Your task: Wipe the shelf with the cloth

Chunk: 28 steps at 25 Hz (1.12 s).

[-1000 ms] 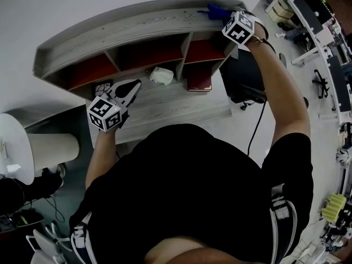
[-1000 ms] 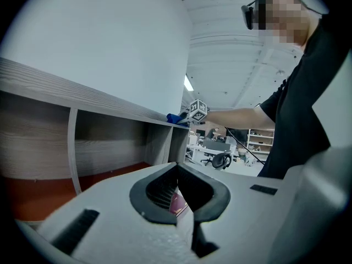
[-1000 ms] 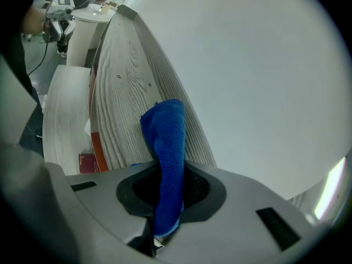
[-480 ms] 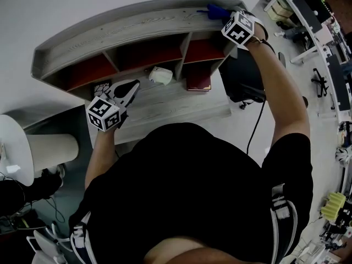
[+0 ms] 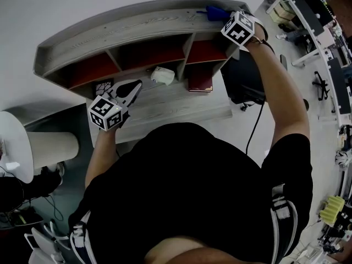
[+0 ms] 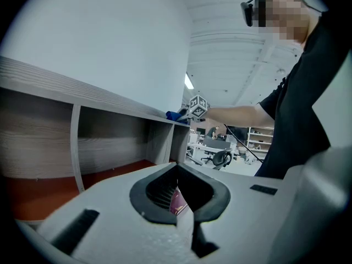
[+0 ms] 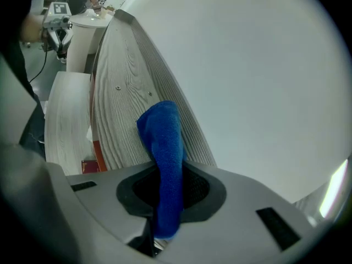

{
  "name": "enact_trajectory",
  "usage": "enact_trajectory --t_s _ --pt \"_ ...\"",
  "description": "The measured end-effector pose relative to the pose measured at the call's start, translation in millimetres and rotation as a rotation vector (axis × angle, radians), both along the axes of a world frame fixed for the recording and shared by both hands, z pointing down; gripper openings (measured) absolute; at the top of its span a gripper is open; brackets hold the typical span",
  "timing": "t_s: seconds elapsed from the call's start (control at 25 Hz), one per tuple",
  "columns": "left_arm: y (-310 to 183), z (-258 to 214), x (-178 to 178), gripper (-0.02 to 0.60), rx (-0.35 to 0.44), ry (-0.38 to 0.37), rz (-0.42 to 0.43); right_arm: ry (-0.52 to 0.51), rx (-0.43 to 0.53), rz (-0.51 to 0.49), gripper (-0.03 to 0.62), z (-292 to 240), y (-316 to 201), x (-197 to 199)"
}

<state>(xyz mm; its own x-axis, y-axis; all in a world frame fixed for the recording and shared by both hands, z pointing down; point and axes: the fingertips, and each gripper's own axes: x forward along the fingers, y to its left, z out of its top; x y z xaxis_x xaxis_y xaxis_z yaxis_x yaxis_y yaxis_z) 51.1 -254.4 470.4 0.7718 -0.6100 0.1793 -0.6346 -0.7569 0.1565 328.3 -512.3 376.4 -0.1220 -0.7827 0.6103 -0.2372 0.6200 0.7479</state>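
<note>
The grey wooden shelf unit point(image 5: 126, 29) has a long top board and red-floored compartments below. My right gripper point(image 5: 224, 16) is at the right end of that top board, shut on a blue cloth point(image 5: 214, 11) that lies against the wood. In the right gripper view the cloth point(image 7: 165, 164) runs out between the jaws onto the top board point(image 7: 118, 103). My left gripper point(image 5: 133, 86) hovers low over the desk surface point(image 5: 165, 106) in front of the left compartments, shut with nothing in it. In the left gripper view point(image 6: 184, 216) the cloth point(image 6: 175, 115) shows far off on the shelf top.
A crumpled white object point(image 5: 162, 76) lies on the desk by the middle compartment. A maroon book point(image 5: 199, 83) sits below the right compartment. A black box point(image 5: 245, 78) with a cable stands right of the desk. A white round table point(image 5: 14, 147) is at far left.
</note>
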Motion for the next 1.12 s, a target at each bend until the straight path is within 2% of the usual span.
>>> enact_trajectory --t_s 0.52,1.12 --pt "14 -1 -39 0.017 -0.006 0.001 -0.065 0.025 0.002 -0.085 0.057 3 4 -63" --pt "39 -7 -93 0.017 0.001 -0.003 -0.125 0.08 0.001 -0.208 0.057 6 26 -153"
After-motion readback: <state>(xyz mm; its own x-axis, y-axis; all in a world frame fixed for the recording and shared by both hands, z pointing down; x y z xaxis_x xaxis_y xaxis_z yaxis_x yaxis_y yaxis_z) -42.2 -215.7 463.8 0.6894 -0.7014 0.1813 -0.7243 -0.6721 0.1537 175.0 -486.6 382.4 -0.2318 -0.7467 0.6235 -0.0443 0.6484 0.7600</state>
